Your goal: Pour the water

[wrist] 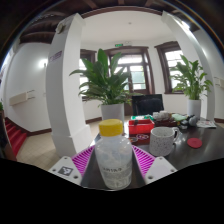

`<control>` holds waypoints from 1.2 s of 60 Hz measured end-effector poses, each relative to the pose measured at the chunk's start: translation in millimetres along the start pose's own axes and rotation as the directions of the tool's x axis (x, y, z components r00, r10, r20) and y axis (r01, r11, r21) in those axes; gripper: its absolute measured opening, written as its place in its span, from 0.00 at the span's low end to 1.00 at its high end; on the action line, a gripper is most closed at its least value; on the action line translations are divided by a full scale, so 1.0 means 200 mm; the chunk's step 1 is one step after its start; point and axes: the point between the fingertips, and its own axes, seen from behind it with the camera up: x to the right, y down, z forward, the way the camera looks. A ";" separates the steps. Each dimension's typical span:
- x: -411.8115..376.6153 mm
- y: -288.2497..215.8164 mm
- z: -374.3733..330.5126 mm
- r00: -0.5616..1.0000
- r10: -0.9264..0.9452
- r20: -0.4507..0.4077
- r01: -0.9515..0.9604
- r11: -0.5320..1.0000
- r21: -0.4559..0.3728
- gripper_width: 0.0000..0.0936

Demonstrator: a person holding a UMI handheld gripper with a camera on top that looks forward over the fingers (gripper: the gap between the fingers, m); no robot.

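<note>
While the gripper (112, 163) was held level over the tabletop (190, 160), a yellow-capped clear bottle (112, 155) was clamped upright between its purple pads (84, 158), a mug (162, 133) beyond.

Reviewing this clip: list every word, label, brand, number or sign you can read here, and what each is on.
None is legible.
Green sign above the far doorway: too small to read.
Clear plastic bottle with yellow cap, between the tongs: no readable label.
Square markers on the tongs' fingers: patterns, not text.
</note>
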 end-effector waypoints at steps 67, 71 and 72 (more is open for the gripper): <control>0.45 -0.53 0.37 -0.062 0.967 0.248 -0.988 -0.095 0.121 0.50; 0.48 -0.51 0.39 -0.170 0.949 0.264 -0.972 -0.205 0.115 0.50; 0.48 -0.51 0.39 -0.194 0.944 0.267 -0.967 -0.231 0.112 0.50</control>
